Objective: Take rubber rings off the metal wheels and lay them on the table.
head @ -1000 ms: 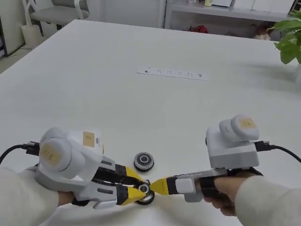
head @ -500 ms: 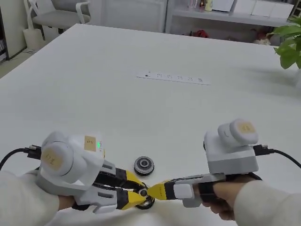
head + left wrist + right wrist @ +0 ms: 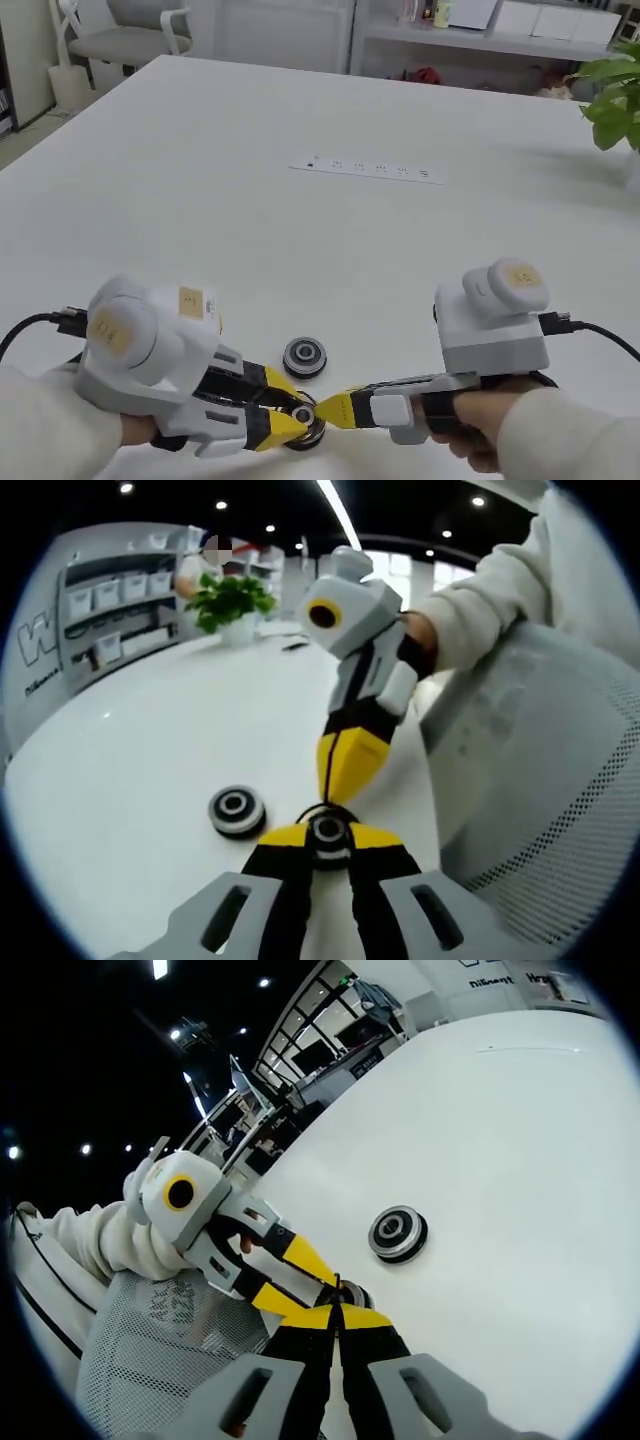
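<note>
Yellow-tipped left claw (image 3: 328,834) clamps a metal wheel (image 3: 304,416) above the white desk (image 3: 300,230), right claw (image 3: 322,409) pinched shut on its rubber ring (image 3: 318,812), second wheel (image 3: 304,356) just beside.

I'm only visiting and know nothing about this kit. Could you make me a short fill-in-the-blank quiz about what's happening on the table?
The table carries ___ metal wheels: a held wheel and a free wheel.
The held wheel sits in the jaws of the left gripper, whose tips are coloured ___.
The right gripper has its jaws ___, tips at the held wheel's rim.
Missing words: two, yellow, shut.
</note>
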Demonstrator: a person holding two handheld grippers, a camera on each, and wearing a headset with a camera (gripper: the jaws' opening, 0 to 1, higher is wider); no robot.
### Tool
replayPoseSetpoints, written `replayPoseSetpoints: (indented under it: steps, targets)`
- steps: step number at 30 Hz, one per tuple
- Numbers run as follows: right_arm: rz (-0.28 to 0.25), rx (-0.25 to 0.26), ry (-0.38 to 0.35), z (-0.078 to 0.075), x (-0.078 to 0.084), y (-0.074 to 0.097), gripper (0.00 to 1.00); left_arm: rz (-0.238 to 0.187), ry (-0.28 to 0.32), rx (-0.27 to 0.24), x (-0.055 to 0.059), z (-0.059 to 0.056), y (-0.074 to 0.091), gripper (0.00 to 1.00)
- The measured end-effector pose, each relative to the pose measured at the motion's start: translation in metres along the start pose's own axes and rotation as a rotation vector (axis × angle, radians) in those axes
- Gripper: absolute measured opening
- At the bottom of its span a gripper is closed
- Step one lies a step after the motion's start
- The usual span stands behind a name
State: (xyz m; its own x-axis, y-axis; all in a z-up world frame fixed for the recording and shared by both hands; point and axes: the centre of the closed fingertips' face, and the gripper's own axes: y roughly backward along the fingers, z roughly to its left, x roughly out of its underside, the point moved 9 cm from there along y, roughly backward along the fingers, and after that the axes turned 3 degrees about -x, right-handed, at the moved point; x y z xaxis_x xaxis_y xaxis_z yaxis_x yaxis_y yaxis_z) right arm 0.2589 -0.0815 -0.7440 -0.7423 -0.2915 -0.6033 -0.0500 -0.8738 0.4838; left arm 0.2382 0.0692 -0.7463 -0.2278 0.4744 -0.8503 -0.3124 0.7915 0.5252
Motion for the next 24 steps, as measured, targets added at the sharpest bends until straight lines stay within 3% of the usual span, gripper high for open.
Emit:
replayPoseSetpoints:
  steps: [3, 12, 17, 24]
  targets:
    - [-0.003, 0.003, -0.003, 0.0, -0.001, 0.002, 0.0, 0.02, -0.016, 0.013, -0.002, -0.002, 0.001, 0.17]
    - [-0.02, 0.015, 0.019, 0.004, -0.007, 0.01, 0.0, 0.022, -0.029, 0.071, -0.011, -0.011, 0.007, 0.2]
    - [-0.043, 0.032, 0.023, 0.003, -0.011, 0.016, 0.0, 0.028, -0.053, 0.061, -0.019, -0.01, 0.014, 0.28]
    - [-0.059, 0.033, 0.034, 0.006, -0.018, 0.023, 0.0, 0.02, -0.075, 0.09, -0.035, -0.012, 0.032, 0.47]
